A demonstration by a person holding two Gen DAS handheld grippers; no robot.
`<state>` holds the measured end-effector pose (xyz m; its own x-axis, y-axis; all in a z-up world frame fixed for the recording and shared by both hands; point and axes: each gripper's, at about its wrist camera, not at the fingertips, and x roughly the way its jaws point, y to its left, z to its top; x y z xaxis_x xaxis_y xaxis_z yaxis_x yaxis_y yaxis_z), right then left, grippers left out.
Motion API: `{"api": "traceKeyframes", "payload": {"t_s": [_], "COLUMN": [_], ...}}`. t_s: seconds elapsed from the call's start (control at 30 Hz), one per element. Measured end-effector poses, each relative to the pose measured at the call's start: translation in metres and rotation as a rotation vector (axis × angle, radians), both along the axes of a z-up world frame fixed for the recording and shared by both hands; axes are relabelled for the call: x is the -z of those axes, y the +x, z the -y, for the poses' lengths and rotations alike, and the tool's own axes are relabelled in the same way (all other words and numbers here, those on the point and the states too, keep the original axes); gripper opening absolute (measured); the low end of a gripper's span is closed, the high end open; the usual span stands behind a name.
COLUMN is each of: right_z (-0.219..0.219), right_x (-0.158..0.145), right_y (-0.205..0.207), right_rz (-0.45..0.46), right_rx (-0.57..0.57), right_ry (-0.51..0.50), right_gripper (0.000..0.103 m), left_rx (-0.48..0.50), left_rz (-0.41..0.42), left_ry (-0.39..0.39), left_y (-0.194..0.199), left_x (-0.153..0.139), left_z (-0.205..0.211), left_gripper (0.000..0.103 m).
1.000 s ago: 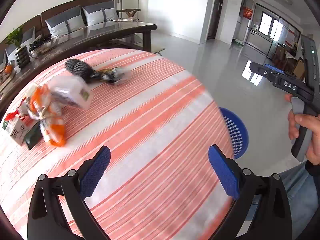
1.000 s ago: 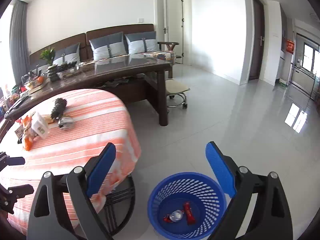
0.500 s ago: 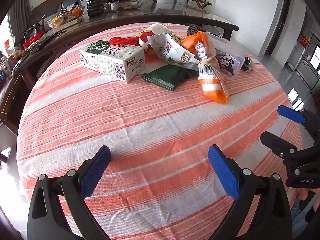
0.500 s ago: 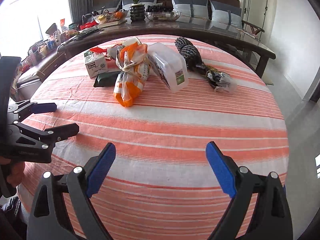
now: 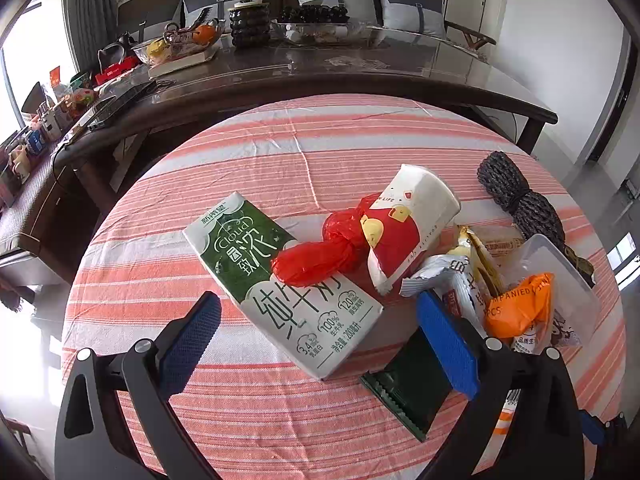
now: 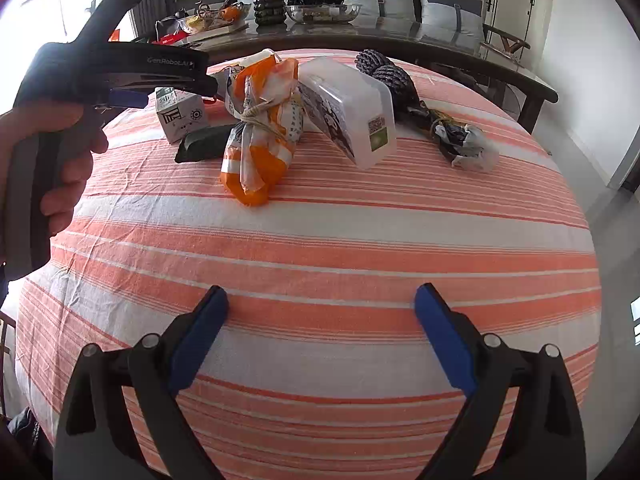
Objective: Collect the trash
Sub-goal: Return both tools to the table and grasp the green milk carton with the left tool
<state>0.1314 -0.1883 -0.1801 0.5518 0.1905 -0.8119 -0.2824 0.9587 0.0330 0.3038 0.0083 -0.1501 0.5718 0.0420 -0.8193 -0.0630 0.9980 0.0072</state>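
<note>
Trash pile (image 6: pixel 264 128) on striped tablecloth (image 6: pixel 320 240)

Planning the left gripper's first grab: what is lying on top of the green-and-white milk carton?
A crumpled red plastic bag lies across the green-and-white milk carton, its far end against a red-and-white paper cup. The print beneath the bag is covered; the rest of the carton's top is bare.

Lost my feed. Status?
Left gripper open over green-and-white milk carton. Right gripper open, empty. Red plastic bag lies on the carton.
</note>
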Motion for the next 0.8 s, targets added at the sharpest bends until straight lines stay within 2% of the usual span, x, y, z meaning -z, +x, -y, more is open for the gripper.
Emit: {"api": "traceKeyframes", "payload": {"t_s": [0.1, 0.3, 0.37, 0.43, 0.53, 0.6, 0.63, 0.7, 0.77, 0.8], "right_z": [0.0, 0.001, 0.0, 0.0, 0.001, 0.001, 0.001, 0.004, 0.004, 0.004], "right_x": [0.0, 0.0, 0.0, 0.0, -0.001, -0.001, -0.001, 0.0, 0.0, 0.0], "right_y": [0.002, 0.004, 0.004, 0.004, 0.004, 0.005, 0.005, 0.005, 0.005, 0.005], "right_rz": [-0.001, -0.002, -0.002, -0.002, -0.002, -0.002, -0.002, -0.003, -0.003, -0.003], "right_rx": [0.006, 0.012, 0.012, 0.012, 0.014, 0.018, 0.02, 0.023, 0.024, 0.023], "right_ry": [0.003, 0.003, 0.002, 0.002, 0.001, 0.003, 0.004, 0.004, 0.004, 0.004], "right_gripper": [0.092, 0.092, 0.092, 0.092, 0.092, 0.092, 0.092, 0.092, 0.092, 0.092], "left_rx": [-0.024, -0.042, -0.012, 0.037, 0.118, 0.119, 0.114, 0.118, 0.146, 0.162], "left_rz": [-0.017, -0.002, 0.015, 0.003, 0.017, 0.003, 0.003, 0.008, -0.002, -0.005], "left_ry": [0.01, -0.023, -0.072, -0.087, -0.064, -0.013, -0.011, -0.042, -0.055, -0.059], "left_y": [-0.003, -0.039, -0.044, -0.04, -0.027, -0.016, -0.013, -0.012, -0.012, -0.014], "left_x": [0.006, 0.006, 0.005, 0.005, 0.005, 0.008, 0.008, 0.006, 0.005, 0.005], "left_z": [-0.01, -0.062, -0.072, -0.069, -0.056, -0.051, -0.052, -0.058, -0.061, -0.061], "left_gripper": [0.097, 0.097, 0.097, 0.097, 0.097, 0.097, 0.097, 0.089, 0.062, 0.06]}}
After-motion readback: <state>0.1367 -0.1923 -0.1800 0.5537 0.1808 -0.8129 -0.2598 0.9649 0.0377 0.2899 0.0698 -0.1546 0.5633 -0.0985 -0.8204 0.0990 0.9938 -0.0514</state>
